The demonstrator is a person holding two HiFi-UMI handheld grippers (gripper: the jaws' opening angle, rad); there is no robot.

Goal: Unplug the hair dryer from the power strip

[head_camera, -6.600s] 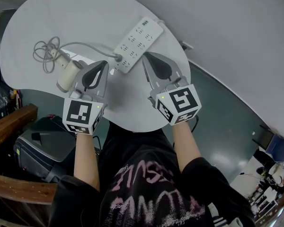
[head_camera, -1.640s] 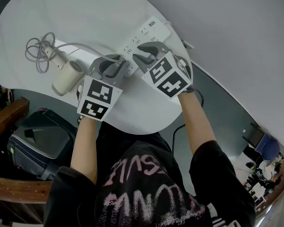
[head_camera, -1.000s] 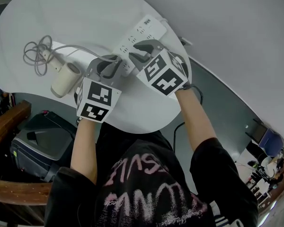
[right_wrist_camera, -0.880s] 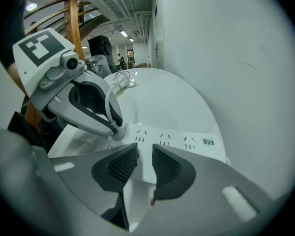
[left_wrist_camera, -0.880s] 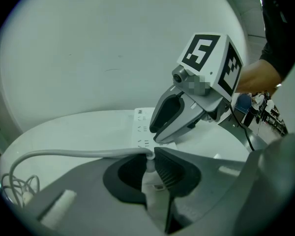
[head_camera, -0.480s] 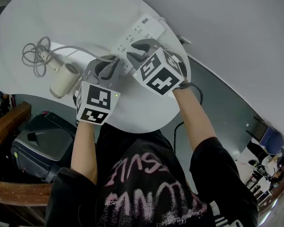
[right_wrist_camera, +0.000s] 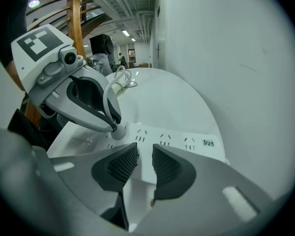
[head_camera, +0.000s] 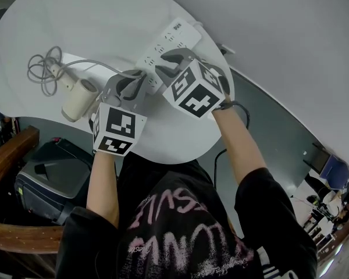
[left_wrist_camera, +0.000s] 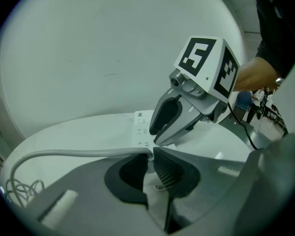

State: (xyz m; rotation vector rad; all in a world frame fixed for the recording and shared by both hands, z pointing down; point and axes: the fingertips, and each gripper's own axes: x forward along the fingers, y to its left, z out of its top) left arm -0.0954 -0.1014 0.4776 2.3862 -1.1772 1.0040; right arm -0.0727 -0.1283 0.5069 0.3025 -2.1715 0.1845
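White rounded table (head_camera: pixel 46 16), plain pale wall (head_camera: pixel 291 39), dark grey floor (head_camera: pixel 273 138), wooden rail (head_camera: pixel 11 156) alongside

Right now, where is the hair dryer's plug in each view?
Head view: plug at centre, at the power strip's near end.
Left gripper view: plug bottom centre, held between the left gripper's jaws.
Right gripper view: plug left of centre, on the strip's left end.
Shared landmark: the white power strip.

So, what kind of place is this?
Probably a workshop or lab hall, not a home: exposed ceiling pipes, a wooden post, and a white round table against a plain wall.
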